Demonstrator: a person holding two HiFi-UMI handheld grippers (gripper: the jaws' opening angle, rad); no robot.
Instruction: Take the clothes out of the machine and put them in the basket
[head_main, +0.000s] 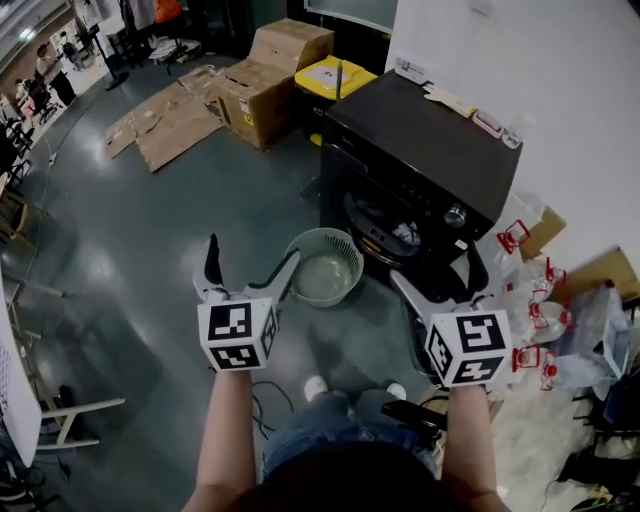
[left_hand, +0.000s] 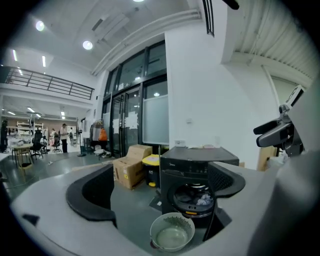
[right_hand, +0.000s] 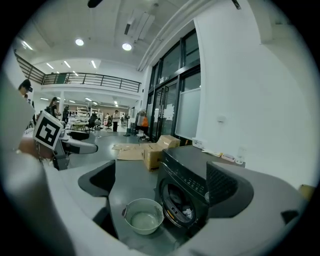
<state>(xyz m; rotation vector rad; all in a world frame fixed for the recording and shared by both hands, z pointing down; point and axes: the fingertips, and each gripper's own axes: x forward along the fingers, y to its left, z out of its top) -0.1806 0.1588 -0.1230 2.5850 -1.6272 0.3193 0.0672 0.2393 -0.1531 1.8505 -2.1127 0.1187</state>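
**Laundry station seen from above, both grippers raised.** The left gripper (head_main: 253, 255), lower centre-left of the head view, has its fingers (left_hand: 94, 192) spread wide. The right gripper (head_main: 432, 265), lower centre-right, has its fingers (right_hand: 227, 187) spread just as wide. Neither pair touches anything.

The clothes (head_main: 405, 233) lie inside the round drum opening of the machine (head_main: 420, 150), right of centre in the frame. They are well beyond both sets of fingertips and show as a pale crumpled bundle against darker fabric. In both gripper views the opening shows through the gap between the fingers.

The basket (head_main: 322, 266) stands on the floor (head_main: 130, 250) just in front of the machine. In the head view it appears between the two grippers and apart from them.

Surroundings:
- Stacked cardboard boxes (head_main: 270, 75) and a yellow-lidded bin (head_main: 335, 75) stand behind the machine at top centre.
- Flattened cardboard (head_main: 165, 120) lies on the floor at upper left.
- Clear bags with red clips (head_main: 540, 300) crowd the right edge, against the white wall (head_main: 530, 60).

Materials and shapes:
- The machine is a boxy black front-loader with a matte top.
- The basket is round, pale green plastic, with a slotted wall.
- The floor is smooth, glossy grey.
- The finger pads are dark and finely ribbed.
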